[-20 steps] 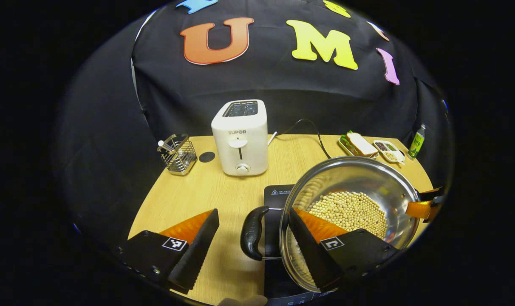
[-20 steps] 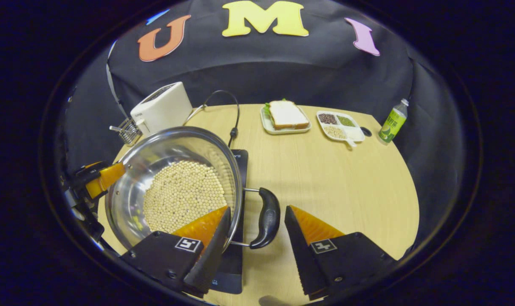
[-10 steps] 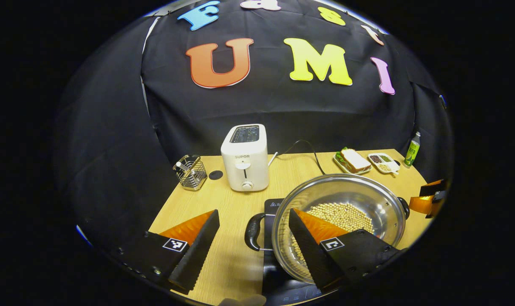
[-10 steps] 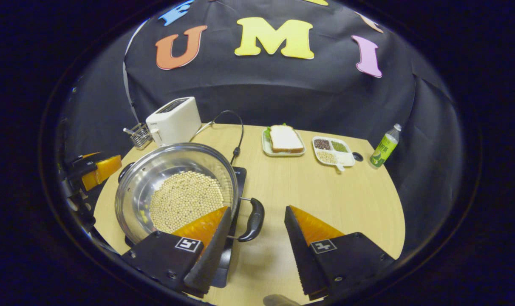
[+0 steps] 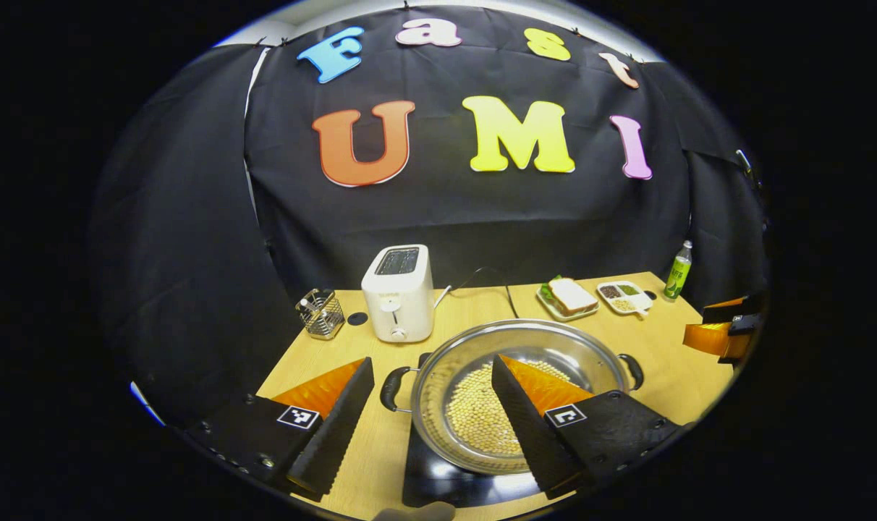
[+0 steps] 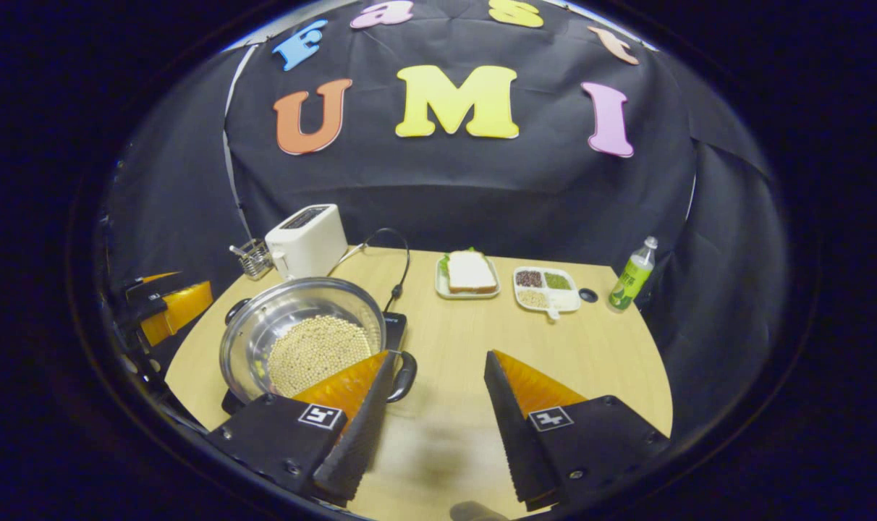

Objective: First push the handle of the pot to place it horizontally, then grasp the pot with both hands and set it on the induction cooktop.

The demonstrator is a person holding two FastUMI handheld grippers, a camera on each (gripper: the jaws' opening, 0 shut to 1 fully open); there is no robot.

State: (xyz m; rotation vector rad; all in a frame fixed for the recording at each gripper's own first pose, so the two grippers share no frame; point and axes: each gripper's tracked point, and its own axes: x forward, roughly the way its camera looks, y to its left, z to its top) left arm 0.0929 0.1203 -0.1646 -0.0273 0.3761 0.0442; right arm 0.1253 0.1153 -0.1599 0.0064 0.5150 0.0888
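Note:
A steel pot [image 5: 449, 362] with pale beans [image 5: 475, 420] in it sits on the black induction cooktop [image 5: 431, 481]. Its two black handles [image 5: 391, 386] stick out level to either side. My left gripper [image 5: 431, 362] is open, above and back from the pot, touching nothing. In the right gripper view the pot [image 6: 265, 325] lies at the lower left on the cooktop [image 6: 393, 323], its near handle [image 6: 404, 375] beside my left finger. My right gripper [image 6: 438, 356] is open and holds nothing. Each gripper shows at the other view's edge: right gripper [image 5: 721, 329], left gripper [image 6: 167, 304].
A white toaster [image 5: 399, 293] and a wire basket [image 5: 321, 315] stand at the table's back left. A sandwich plate [image 5: 567, 298], a divided dish [image 5: 623, 297] and a green bottle [image 5: 677, 269] sit at the back right. A black cable [image 6: 402, 268] runs to the cooktop.
Both open grippers have drawn up and back from the pot's handles. The pot now looks smaller and stays on the cooktop.

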